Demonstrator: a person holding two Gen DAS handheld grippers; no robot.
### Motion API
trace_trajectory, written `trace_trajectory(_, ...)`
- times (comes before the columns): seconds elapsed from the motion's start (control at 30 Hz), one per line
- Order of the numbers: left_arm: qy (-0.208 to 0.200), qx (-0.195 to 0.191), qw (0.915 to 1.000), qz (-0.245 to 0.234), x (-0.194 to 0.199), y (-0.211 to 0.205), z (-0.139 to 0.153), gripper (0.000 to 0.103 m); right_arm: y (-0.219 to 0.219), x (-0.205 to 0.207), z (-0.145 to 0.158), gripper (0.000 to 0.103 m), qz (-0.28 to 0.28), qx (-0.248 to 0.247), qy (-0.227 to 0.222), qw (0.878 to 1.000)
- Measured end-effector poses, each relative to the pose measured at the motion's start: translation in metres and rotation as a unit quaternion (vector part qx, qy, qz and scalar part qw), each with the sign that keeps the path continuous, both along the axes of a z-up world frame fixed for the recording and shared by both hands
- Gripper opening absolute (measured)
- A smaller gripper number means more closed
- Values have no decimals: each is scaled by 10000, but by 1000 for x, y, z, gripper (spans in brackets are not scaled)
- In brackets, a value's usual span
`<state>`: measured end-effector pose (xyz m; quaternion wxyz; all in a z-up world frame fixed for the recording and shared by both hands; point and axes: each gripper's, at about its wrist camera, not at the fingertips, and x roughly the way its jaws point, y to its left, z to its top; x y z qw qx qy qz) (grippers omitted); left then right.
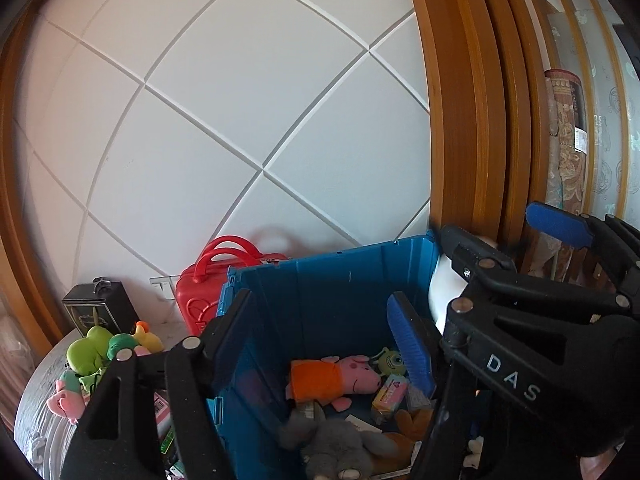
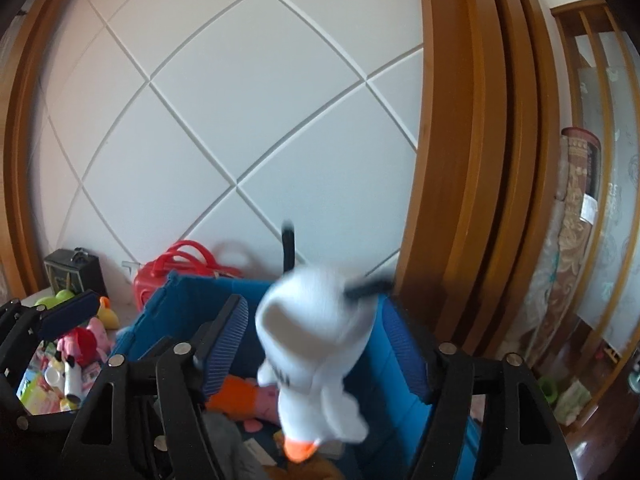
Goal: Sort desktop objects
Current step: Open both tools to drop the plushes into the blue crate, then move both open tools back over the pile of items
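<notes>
Bin (image 1: 340,292): one pig plush (image 1: 340,380), one elephant (image 1: 340,448).

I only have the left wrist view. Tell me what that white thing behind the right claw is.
Observer: It's a white plush with an orange beak. It is blurred and head down over the bin.
Operator: Report whether the right claw grips it.
Observer: No. The right claw is open, and there is a gap between each pad and the plush.
Operator: Name one table toy that my claw hides.
Observer: A red-and-pink plush lies in the pile left of the bin.
</notes>
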<state>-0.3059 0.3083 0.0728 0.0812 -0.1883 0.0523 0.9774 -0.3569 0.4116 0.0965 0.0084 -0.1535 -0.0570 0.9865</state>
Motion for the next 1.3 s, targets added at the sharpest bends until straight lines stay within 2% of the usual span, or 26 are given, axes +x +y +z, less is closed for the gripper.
trace_trajectory(0.33, -70, 133, 9999, -14, 0, -11, 5, 73, -5, 10, 10, 102, 43, -2, 153, 9999)
trace_trajectory(0.43, -88, 163, 9998, -95, 7, -18, 11, 75, -3, 20, 16, 103, 19, -80, 234, 9997)
trace_trajectory(0.7, 232, 324, 9990, -188, 52, -59, 29, 82, -17, 60, 40, 103, -13, -175, 425, 9989)
trace_trajectory(0.87, 532, 352, 9979, -122, 86, -96, 34, 88, -39, 97, 52, 103, 83, -371, 551, 9978)
trace_trajectory(1.07, 711, 478, 9963, -53, 125, -159, 29, 88, -84, 147, 51, 103, 187, -382, 620, 9972)
trace_trajectory(1.3, 457, 399, 9981, 56, 159, -250, -10, 88, -157, 194, 21, 103, 386, -617, 574, 9957)
